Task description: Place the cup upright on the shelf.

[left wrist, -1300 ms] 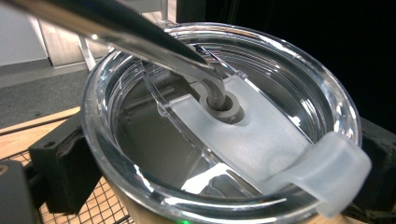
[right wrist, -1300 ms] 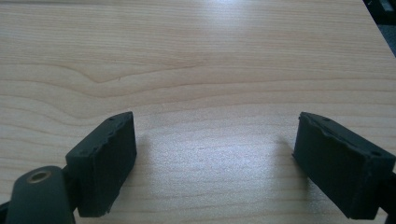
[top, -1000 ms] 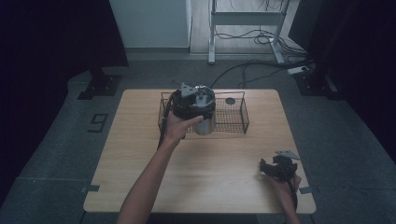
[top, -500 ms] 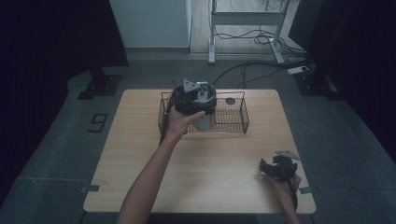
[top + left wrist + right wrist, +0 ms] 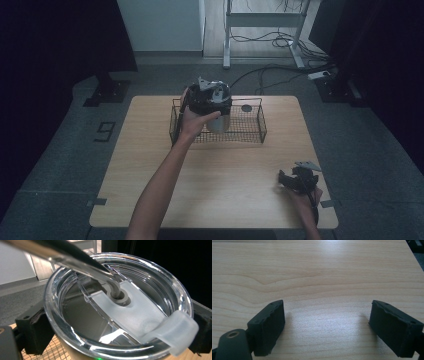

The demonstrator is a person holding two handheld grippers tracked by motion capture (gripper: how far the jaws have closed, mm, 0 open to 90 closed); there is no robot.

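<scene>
My left gripper (image 5: 209, 98) is shut on a steel tumbler (image 5: 220, 121), which it holds upright over the left half of a black wire basket (image 5: 254, 131). In the left gripper view its two black pads (image 5: 35, 332) press on opposite sides of the tumbler just below its clear lid (image 5: 140, 315). A bent straw (image 5: 75, 260) goes through the lid's slider. My right gripper (image 5: 289, 180) rests low on the wooden table (image 5: 225, 170) near the front right corner. Its jaws stand wide apart over bare wood (image 5: 327, 327).
A small dark round object (image 5: 246, 108) lies in the basket's far right part. The basket stands at the table's far middle. Beyond the table are a grey floor, cables (image 5: 280, 50) and a metal stand.
The left hand has carried the tumbler a little up and toward the far side of the basket. The right gripper has stayed where it was.
</scene>
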